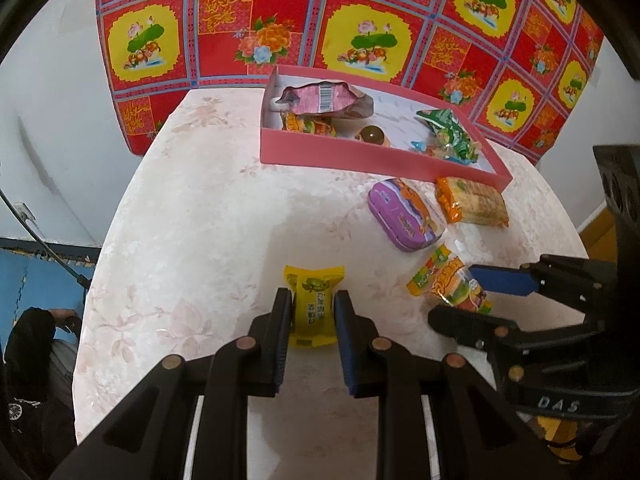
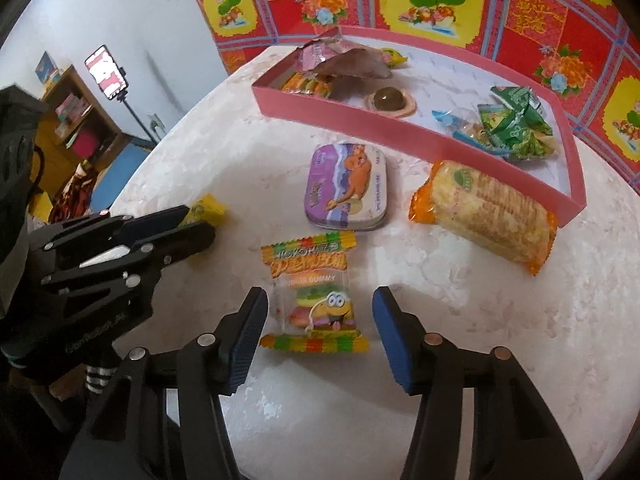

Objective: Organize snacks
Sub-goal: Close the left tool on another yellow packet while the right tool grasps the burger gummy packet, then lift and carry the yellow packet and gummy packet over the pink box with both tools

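A pink box (image 1: 360, 160) at the back of the table holds several snacks; it also shows in the right wrist view (image 2: 360, 114). My left gripper (image 1: 313, 312) is shut on a yellow snack packet (image 1: 314, 304), which rests on the table. My right gripper (image 2: 320, 320) is open, its fingers on either side of a burger gummy packet (image 2: 314, 296) lying on the table. In the left wrist view the gummy packet (image 1: 448, 280) lies between the right gripper's fingers (image 1: 500, 280).
A purple tin (image 2: 346, 186) and an orange cracker packet (image 2: 484, 216) lie on the table in front of the box. The table (image 1: 200, 220) has a pale floral cover. A red patterned cloth (image 1: 300, 20) hangs behind. A phone on a stand (image 2: 106, 72) is at the left.
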Tool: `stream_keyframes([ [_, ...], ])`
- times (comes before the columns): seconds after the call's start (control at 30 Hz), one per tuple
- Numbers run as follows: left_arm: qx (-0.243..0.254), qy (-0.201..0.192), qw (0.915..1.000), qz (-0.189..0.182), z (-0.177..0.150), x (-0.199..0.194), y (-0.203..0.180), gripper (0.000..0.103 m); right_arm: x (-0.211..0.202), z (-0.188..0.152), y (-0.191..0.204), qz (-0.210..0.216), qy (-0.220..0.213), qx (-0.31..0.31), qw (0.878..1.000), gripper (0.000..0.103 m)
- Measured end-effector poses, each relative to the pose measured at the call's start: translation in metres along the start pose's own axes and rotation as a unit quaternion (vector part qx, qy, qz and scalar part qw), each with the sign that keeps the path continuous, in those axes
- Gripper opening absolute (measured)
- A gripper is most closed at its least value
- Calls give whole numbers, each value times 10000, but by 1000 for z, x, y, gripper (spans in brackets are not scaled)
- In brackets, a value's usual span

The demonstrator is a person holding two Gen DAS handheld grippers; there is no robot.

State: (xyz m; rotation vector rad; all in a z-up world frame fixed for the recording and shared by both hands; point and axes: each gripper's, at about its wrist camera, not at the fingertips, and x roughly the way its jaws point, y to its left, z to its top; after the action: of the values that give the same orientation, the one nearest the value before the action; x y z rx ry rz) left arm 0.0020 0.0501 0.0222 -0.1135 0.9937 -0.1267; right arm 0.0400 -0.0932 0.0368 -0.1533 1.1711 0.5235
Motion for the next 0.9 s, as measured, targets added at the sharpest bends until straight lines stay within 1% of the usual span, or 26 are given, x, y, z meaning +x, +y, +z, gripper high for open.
stream_keyframes([
  [0.07,-12,-5,10000,1,0,0,0,23,0,0,-1,-44,-20,-32,10000,48],
  [0.13,-32,-8,10000,-3,0,0,0,23,-2,0,-3,-65,-32,-43,10000,38],
  [0.17,-37,-10,10000,-3,0,0,0,23,-3,0,-4,-7,-38,-18,10000,35],
  [0.2,-37,-14,10000,2,1,-1,0,23,-3,-1,-6,71,-47,22,10000,35],
  [0.4,-13,-85,10000,33,5,-6,-1,23,-14,-7,-9,159,-203,-73,9996,35],
  [0.5,7,-126,9999,31,9,-9,-4,22,-22,-9,-10,112,-339,-145,9993,35],
  [0.63,48,-224,9997,-13,16,-16,-8,18,-34,-8,-17,75,-450,-113,9989,35],
  [0.77,129,-357,9993,-14,24,-21,-13,17,-47,-7,-30,88,-520,69,9986,35],
  [0.9,125,-398,9991,-6,29,-23,-12,16,-58,-8,-40,-28,-605,158,9980,35],
])
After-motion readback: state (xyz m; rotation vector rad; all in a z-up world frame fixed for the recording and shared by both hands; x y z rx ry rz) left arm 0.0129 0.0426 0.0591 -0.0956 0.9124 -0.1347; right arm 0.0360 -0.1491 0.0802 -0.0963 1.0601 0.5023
